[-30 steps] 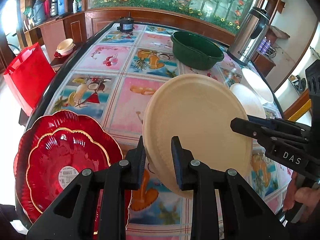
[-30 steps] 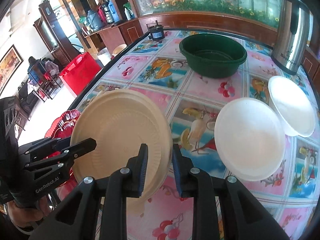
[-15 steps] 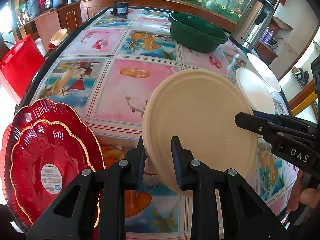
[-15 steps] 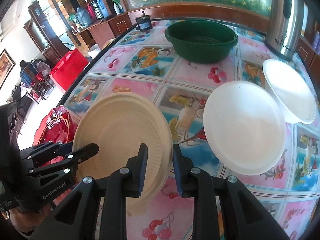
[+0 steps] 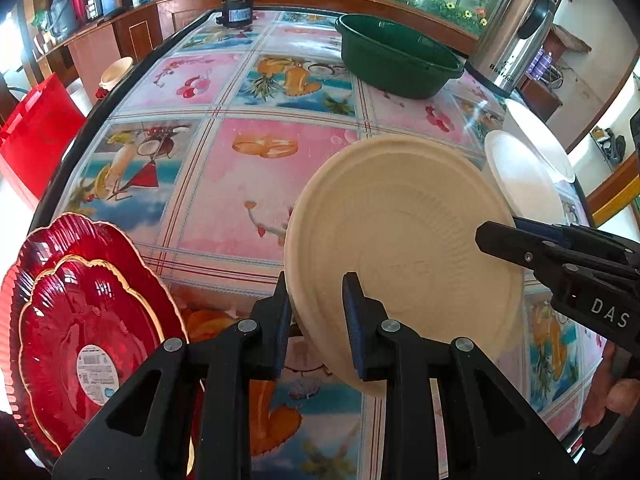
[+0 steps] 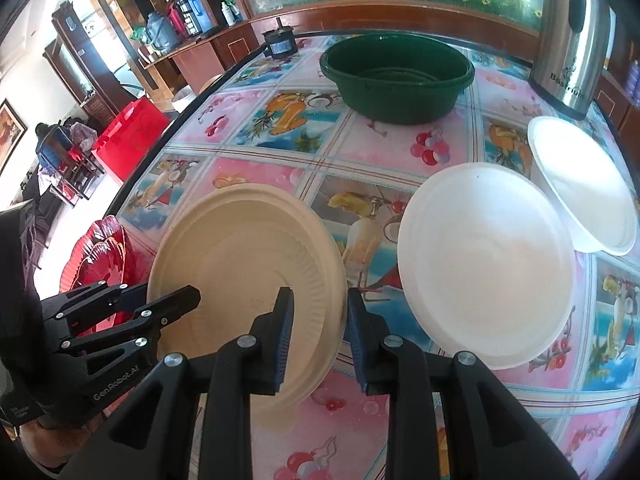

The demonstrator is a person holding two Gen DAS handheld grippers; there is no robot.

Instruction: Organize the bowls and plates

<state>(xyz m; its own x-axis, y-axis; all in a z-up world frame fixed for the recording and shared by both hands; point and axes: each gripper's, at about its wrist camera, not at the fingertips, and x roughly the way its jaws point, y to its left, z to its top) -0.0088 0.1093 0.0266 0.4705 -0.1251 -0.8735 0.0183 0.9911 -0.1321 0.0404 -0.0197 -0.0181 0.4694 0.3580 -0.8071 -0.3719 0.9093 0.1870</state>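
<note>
A table (image 5: 256, 184) with a bright fruit cloth fills the room. Both grippers pinch one tan plate (image 5: 400, 240), the left gripper (image 5: 316, 312) and the right gripper (image 6: 316, 320) each clamped on a rim, probably to carry it steady above the cloth.

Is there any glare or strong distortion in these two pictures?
Left wrist view: glare streaks on the tablecloth near the kettle; the table edge bends strongly. Right wrist view: the white plate is nearly overexposed, its surface detail lost; the corners are dark from the fisheye.
</note>
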